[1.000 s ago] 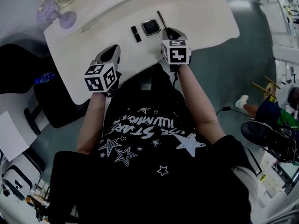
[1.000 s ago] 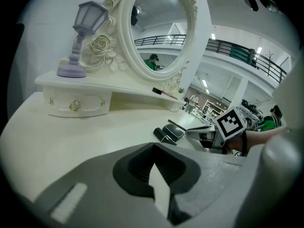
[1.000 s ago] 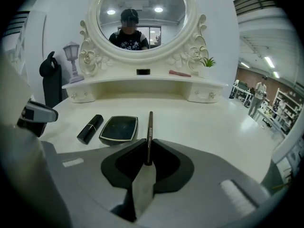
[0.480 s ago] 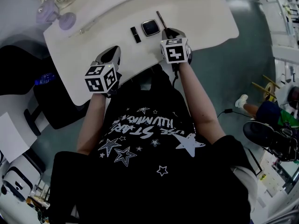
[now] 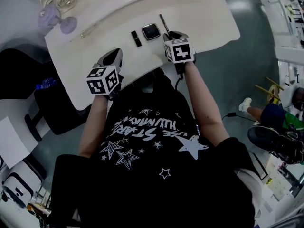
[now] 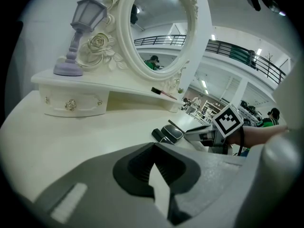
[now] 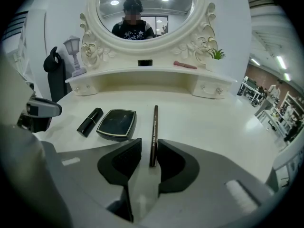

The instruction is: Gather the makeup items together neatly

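White vanity table (image 5: 199, 18) fills the scene, its oval mirror (image 7: 161, 13) at 12 o'clock. Left gripper (image 6: 154, 175) hangs over bare tabletop with its jaws pressed together on nothing. Right gripper (image 7: 149, 151) has just been spreading its jaws, and they stand apart around the near end of the pencil (image 7: 155, 122), which lies pointing to 12 o'clock. At 10 o'clock from those jaws lies the compact (image 7: 117, 124), and the lipstick (image 7: 90, 121) lies just beside it at 9 o'clock.

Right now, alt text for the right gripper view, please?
The jaws of the right gripper, which have just been opening, stand slightly apart around the near end of a brown makeup pencil lying on a white vanity table. A black compact and lipstick lie just left of it.
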Motion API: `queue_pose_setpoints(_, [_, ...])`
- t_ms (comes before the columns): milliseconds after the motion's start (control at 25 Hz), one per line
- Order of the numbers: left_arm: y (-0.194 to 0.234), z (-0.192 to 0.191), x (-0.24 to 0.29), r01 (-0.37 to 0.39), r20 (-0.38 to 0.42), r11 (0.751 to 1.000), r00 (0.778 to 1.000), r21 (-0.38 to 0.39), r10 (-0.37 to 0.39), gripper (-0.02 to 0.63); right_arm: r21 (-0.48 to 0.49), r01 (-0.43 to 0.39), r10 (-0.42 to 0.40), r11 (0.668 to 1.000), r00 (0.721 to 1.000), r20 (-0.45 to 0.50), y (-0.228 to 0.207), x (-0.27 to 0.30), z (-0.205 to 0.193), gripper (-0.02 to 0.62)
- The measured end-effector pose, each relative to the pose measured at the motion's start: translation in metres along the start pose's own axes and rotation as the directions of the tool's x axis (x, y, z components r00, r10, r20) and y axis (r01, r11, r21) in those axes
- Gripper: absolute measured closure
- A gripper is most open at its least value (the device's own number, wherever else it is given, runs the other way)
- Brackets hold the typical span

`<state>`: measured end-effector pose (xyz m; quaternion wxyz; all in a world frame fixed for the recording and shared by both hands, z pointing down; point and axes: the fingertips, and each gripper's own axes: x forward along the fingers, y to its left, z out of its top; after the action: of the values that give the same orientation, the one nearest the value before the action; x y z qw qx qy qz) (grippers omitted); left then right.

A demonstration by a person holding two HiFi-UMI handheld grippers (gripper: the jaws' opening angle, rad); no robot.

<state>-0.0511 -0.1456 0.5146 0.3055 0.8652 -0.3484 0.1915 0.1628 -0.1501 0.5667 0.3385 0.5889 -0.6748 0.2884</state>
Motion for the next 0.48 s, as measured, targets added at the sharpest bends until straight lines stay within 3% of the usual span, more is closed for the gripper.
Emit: queue_pose_setpoints(480, [-0.0022,0.0051,-0.0018,-0.035,0.034,0.999,0.999,-0.024,0.036,0.604,-0.03,-0.053,0.052,0.998,0.998,-0.025,-0.0023,-0.0023,0.0056,0.454])
